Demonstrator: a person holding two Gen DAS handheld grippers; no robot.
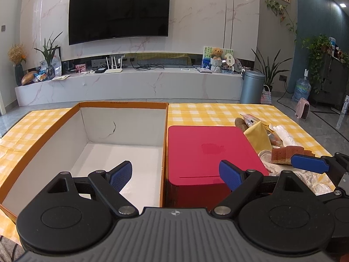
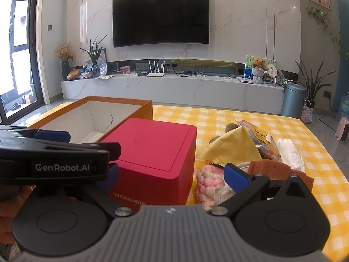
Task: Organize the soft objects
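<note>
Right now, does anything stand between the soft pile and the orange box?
Yes. The red box sits on the table between the pile and the open orange box, touching its right wall.

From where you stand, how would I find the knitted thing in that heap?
Start at the red box on the checked tablecloth. The pile lies to its right; the knitted piece sits nearest the box, fluffy pink and white, below the flat yellow cloth.
</note>
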